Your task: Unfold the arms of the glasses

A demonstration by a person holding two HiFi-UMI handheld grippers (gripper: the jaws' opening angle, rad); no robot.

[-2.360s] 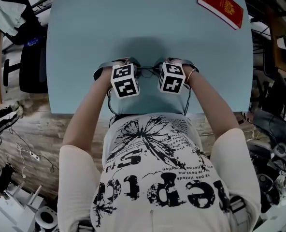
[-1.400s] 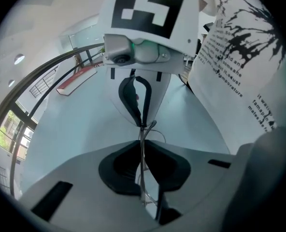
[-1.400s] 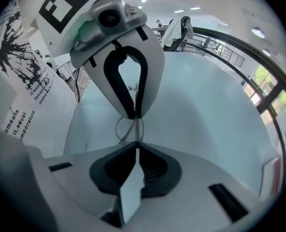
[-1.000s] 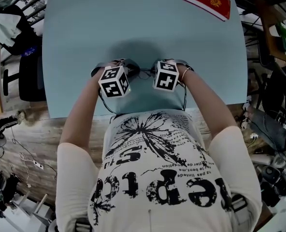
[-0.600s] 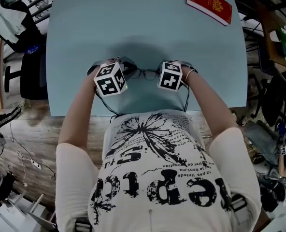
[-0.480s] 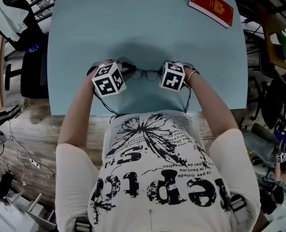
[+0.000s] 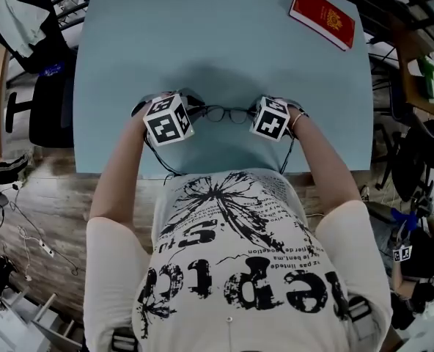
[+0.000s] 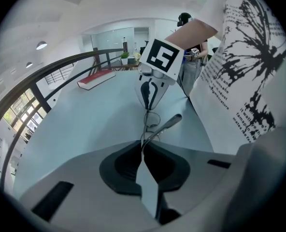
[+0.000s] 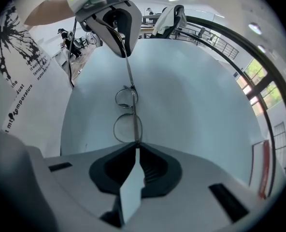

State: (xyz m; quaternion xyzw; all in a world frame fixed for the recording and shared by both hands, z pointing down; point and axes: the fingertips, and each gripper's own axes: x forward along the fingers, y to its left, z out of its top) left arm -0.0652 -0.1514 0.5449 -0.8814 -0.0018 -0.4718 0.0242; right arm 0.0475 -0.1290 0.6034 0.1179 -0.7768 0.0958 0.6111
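Thin-framed glasses (image 7: 225, 114) hang just above the pale blue table (image 7: 224, 35), stretched between my two grippers. My left gripper (image 8: 144, 148) is shut on the frame's thin wire at one end. From there an arm with a thicker tip (image 8: 174, 121) sticks out toward the person's shirt. My right gripper (image 9: 135, 144) is shut on the other end. In the right gripper view both round lenses (image 9: 127, 126) lie in line ahead of its jaws, and a straight bar runs on to the left gripper (image 9: 118, 29). The marker cubes (image 7: 168, 119) hide both sets of jaws in the head view.
A red book (image 7: 322, 17) lies at the table's far right corner. A black chair (image 7: 50, 101) stands off the left edge, with cables and gear on the floor around. The person's body is close against the table's near edge.
The two grippers have drawn apart sideways, the right one further to the right. More of the glasses now shows between the cubes. The left gripper has rolled a little.
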